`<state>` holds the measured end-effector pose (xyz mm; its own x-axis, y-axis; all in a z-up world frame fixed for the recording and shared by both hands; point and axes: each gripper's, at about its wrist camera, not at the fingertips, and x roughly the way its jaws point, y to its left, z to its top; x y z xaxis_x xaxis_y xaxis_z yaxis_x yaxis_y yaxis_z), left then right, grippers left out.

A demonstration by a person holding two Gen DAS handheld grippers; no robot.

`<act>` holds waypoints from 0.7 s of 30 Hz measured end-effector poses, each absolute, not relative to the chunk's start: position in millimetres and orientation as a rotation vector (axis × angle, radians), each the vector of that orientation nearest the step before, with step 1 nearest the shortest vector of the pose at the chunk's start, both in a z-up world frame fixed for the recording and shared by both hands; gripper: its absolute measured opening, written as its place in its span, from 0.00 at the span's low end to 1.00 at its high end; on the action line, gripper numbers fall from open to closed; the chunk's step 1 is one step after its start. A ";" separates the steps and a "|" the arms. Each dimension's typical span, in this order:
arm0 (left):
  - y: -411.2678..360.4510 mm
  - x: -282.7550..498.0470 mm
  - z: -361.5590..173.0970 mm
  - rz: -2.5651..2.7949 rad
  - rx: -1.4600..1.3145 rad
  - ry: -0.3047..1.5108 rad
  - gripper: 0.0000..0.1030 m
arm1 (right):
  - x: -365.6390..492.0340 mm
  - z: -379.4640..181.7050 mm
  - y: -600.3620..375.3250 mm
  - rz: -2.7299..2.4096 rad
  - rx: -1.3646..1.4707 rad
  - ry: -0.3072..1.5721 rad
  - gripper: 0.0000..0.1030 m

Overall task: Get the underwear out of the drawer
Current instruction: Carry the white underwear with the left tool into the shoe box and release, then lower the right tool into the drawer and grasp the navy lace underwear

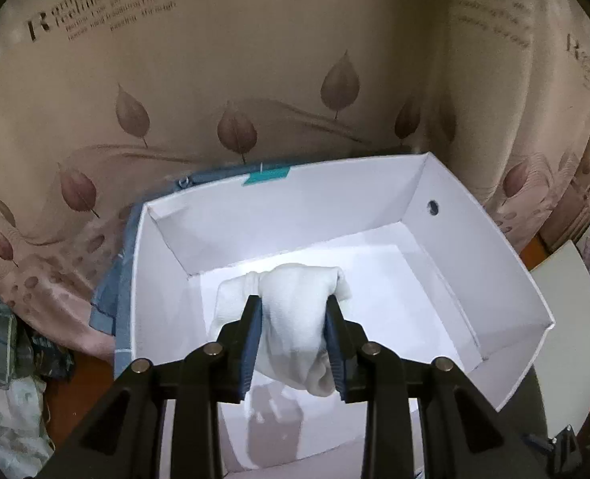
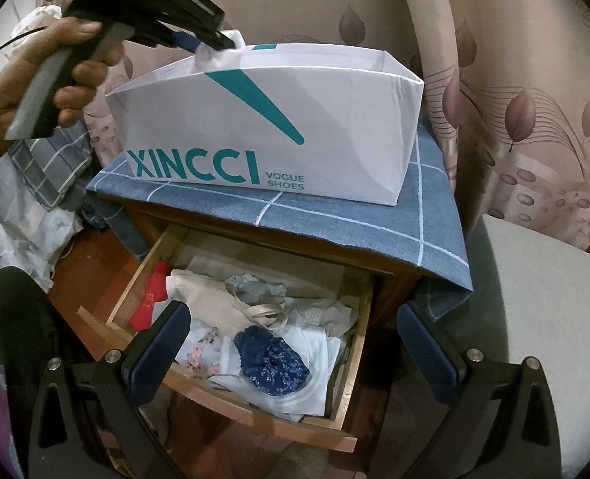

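Observation:
My left gripper (image 1: 295,311) is shut on a white piece of underwear (image 1: 295,303) and holds it over the inside of a white shoe box (image 1: 494,263). Seen from the right wrist, a hand holds that left gripper (image 2: 231,42) at the top left rim of the box (image 2: 335,119), white cloth (image 2: 211,54) hanging from it. Below, the wooden drawer (image 2: 231,395) stands pulled out with several garments in it, among them a dark blue patterned piece (image 2: 271,363) and a red one (image 2: 149,299). My right gripper (image 2: 291,319) hangs open above the drawer, nothing between its fingers.
The box stands on a blue checked cloth (image 2: 335,215) that covers the wooden cabinet. A leaf-printed curtain (image 1: 255,80) hangs behind. A pale cushioned seat (image 2: 534,319) is at the right, bundled fabrics (image 2: 43,183) lie at the left, and a dark sleeve (image 2: 11,319) is at the lower left.

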<state>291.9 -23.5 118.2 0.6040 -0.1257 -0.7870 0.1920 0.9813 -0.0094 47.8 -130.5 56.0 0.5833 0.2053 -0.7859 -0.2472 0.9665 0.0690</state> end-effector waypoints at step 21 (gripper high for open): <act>-19.4 304.0 108.9 -0.115 0.082 0.924 0.43 | 47.0 54.4 -128.6 0.266 -0.057 0.916 1.00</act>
